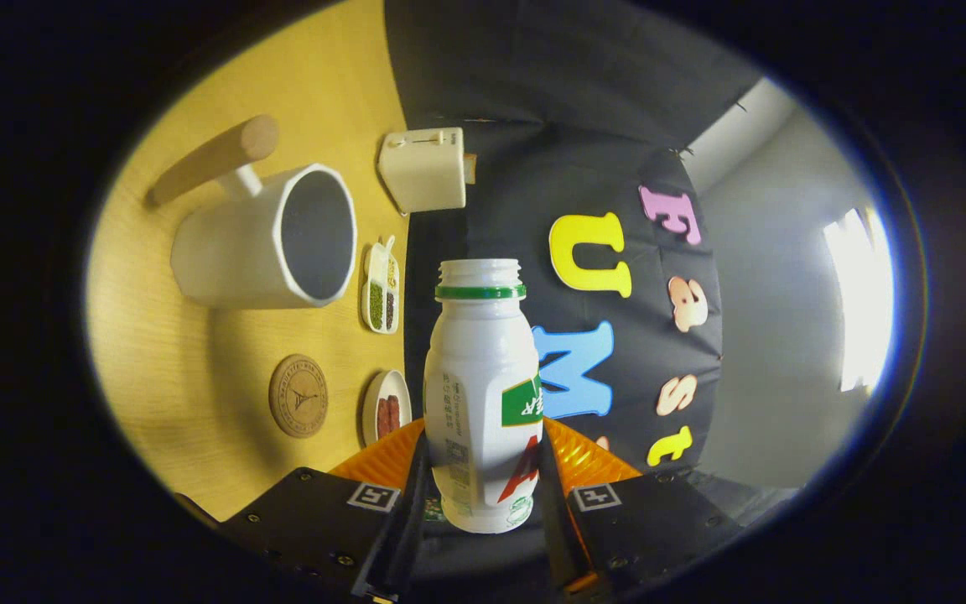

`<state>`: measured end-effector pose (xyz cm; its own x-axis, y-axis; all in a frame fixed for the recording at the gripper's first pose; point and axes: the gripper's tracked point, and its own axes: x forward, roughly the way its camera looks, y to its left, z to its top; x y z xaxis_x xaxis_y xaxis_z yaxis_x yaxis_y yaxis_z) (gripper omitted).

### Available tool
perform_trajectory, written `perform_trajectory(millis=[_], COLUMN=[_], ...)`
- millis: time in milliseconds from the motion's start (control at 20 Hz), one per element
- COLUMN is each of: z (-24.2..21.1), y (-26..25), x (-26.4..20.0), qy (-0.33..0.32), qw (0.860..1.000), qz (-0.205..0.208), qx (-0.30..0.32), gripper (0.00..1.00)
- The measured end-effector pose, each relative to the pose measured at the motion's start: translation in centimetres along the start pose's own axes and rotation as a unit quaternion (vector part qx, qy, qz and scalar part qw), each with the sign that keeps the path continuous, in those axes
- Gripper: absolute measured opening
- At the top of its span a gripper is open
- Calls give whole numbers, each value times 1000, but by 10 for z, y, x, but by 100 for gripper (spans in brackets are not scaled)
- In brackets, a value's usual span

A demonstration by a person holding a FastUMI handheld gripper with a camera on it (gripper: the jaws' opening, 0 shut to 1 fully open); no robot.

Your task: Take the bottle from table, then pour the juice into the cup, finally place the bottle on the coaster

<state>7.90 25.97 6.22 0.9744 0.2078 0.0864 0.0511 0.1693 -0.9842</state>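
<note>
1. The gripper (483,470) has its two fingers clamped on the lower body of the bottle (483,394), one on each side; the bottle sits between them with its open mouth pointing away from the camera.
2. The bottle's base is partly hidden behind the finger mounts, and the small print on its label is too fine to make out.
3. The bottle is smooth white plastic, waisted, with a threaded neck, a green ring below the threads and no cap on it.
4. The view is rolled sideways, so the wooden table (164,335) stands like a wall beside the bottle.
5. The cup (261,239) is a white, faceted mug with a round wooden handle; its mouth faces the bottle, and its inside is dark, so its contents cannot be told.
6. The coaster (298,395) is a round brown disc with a stamped picture, lying flat on the table near the cup.
7. Between the coaster and the bottle lies a small dish (386,407) with reddish pieces; beyond it is a divided tray (381,288) holding green and dark bits.
8. A cream-coloured box (423,169) sits at the table's far edge, against the dark cloth wall.
</note>
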Motion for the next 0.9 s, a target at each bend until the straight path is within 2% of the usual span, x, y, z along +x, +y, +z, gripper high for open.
perform_trajectory(millis=[100,250,400,650,750,900], z=[1,4,6,10,14,17], y=[6,11,11,13,19,39], x=[2,7,12,32,39,47], qy=[-1,-2,-5,-7,-5,7], qw=[996,979,943,864,843,820], qz=[22,48,76,102,111,130], qx=[83,200,325,493,526,558], gripper=[60,61,60,60,60,60])
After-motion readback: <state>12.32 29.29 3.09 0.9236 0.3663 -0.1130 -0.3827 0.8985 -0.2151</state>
